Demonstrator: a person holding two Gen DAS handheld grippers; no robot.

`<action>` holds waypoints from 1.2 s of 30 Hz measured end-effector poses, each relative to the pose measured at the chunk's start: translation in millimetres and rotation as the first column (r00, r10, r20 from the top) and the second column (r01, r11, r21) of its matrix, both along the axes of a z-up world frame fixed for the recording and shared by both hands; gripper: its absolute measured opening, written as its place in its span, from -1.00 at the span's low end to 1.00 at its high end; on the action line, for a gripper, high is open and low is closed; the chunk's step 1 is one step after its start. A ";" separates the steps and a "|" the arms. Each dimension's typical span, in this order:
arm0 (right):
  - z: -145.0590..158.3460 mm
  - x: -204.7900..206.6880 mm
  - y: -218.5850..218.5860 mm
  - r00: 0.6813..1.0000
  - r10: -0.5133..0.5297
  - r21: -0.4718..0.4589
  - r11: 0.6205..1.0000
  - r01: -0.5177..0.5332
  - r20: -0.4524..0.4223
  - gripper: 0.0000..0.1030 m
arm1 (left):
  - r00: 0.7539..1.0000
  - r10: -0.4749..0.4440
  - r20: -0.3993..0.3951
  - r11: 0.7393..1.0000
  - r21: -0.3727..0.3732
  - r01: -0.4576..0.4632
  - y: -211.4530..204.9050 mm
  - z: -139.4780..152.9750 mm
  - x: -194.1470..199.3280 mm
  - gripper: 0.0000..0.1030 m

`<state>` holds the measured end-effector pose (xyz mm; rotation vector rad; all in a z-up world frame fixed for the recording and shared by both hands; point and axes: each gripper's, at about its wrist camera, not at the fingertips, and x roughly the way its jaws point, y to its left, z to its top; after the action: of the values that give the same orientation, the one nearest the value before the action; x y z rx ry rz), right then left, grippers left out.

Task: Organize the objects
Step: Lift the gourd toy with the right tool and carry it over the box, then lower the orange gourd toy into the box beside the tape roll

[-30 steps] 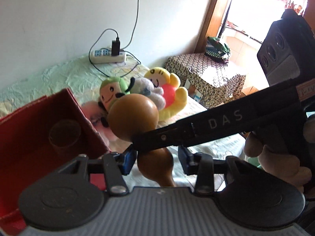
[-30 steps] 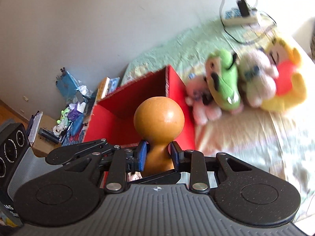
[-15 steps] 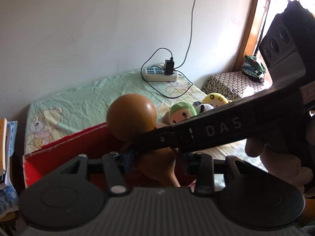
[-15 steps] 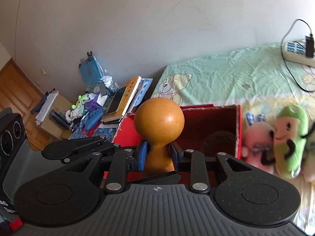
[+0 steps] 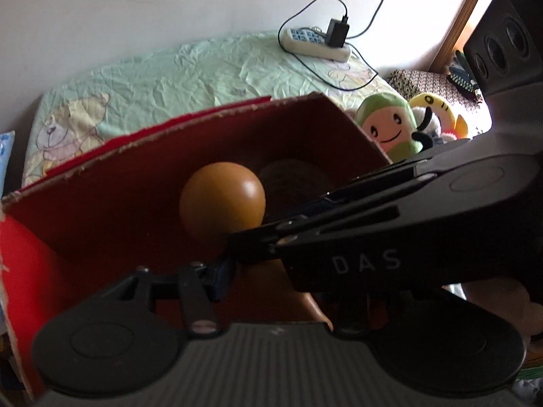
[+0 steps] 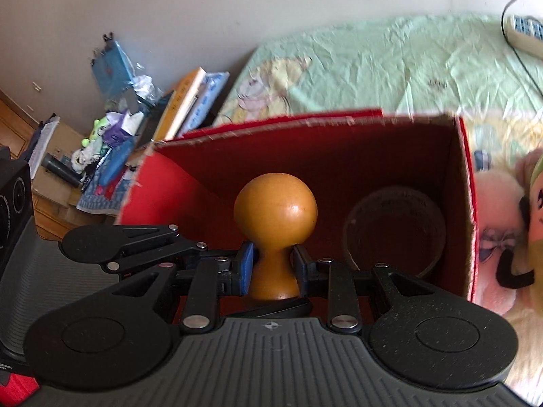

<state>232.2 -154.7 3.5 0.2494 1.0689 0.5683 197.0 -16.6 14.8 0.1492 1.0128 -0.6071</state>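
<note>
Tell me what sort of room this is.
Probably a child's bedroom: a bed with a cartoon-bear sheet, plush toys lying on it, and books stacked beside it against the wall.

Both wrist views sit close above the red box [image 5: 101, 203] [image 6: 339, 156], looking down into it toward the bed [image 5: 169, 78] [image 6: 390, 64] and wall. The 2 views share the box, the gourd [image 5: 222, 200] [image 6: 275, 203] and the bed.
</note>
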 end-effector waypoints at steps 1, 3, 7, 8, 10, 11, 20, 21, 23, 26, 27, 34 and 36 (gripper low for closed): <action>-5.2 2.3 -0.6 1.000 -0.006 0.001 1.000 0.006 -0.017 -0.43 | 1.000 -0.004 -0.017 1.000 0.007 0.004 -1.3 -5.0 2.7 -0.19; -11.6 5.2 -1.9 0.999 -0.023 0.002 1.000 0.023 -0.040 -0.43 | 0.999 -0.008 -0.047 1.000 0.016 0.008 -3.7 -12.4 9.6 -0.19; -15.0 4.4 -3.9 0.998 -0.041 -0.001 0.999 0.041 -0.045 -0.51 | 0.996 -0.012 -0.089 0.998 0.059 0.017 -12.7 -15.3 15.9 -0.20; -16.1 4.3 -4.8 0.998 -0.048 -0.001 0.999 0.048 -0.049 -0.52 | 0.995 -0.012 -0.101 0.997 0.071 0.019 -15.3 -16.5 17.6 -0.20; -18.3 3.2 -6.0 0.996 -0.066 0.002 0.998 0.067 -0.056 -0.52 | 0.994 -0.014 -0.110 0.995 0.097 0.025 -21.2 -18.9 18.9 -0.20; -18.3 2.4 -5.7 0.996 -0.073 -0.003 0.997 0.073 -0.048 -0.52 | 0.993 -0.015 -0.114 0.994 0.105 0.027 -23.0 -19.7 19.4 -0.20; -18.0 -4.9 -9.6 0.997 -0.082 -0.004 0.997 0.082 -0.007 -0.51 | 0.995 -0.003 -0.099 0.995 0.098 0.012 -13.6 -15.1 14.3 -0.17; -18.6 -5.5 -10.4 0.996 -0.084 -0.001 0.996 0.084 -0.001 -0.51 | 0.996 0.000 -0.093 0.995 0.100 0.010 -10.4 -14.3 13.8 -0.17; -18.4 -6.1 -11.3 0.996 -0.092 0.001 0.996 0.092 0.005 -0.52 | 0.997 0.006 -0.074 0.994 0.105 0.002 -3.7 -12.7 10.0 -0.14; -17.5 -5.4 -10.9 0.995 -0.104 0.009 0.995 0.104 0.002 -0.52 | 0.999 0.031 -0.040 0.992 0.122 -0.026 8.1 -10.0 4.6 -0.09; -16.9 -5.3 -11.7 0.994 -0.109 0.020 0.994 0.109 -0.005 -0.53 | 0.998 0.046 -0.033 0.991 0.130 -0.041 12.4 -9.3 3.6 -0.08; -14.6 -1.7 -2.0 0.997 -0.044 0.095 0.994 0.050 -0.060 -0.53 | 0.988 0.150 -0.032 0.979 0.144 -0.144 32.6 -10.4 13.2 -0.06; -16.6 0.4 5.8 0.998 -0.029 0.063 0.997 0.033 -0.062 -0.53 | 0.986 0.162 -0.031 0.975 0.161 -0.155 31.4 -11.8 15.1 -0.07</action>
<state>232.6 -148.9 -13.1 0.3407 1.1048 0.5706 212.1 14.8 3.1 0.1927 1.1043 -0.3855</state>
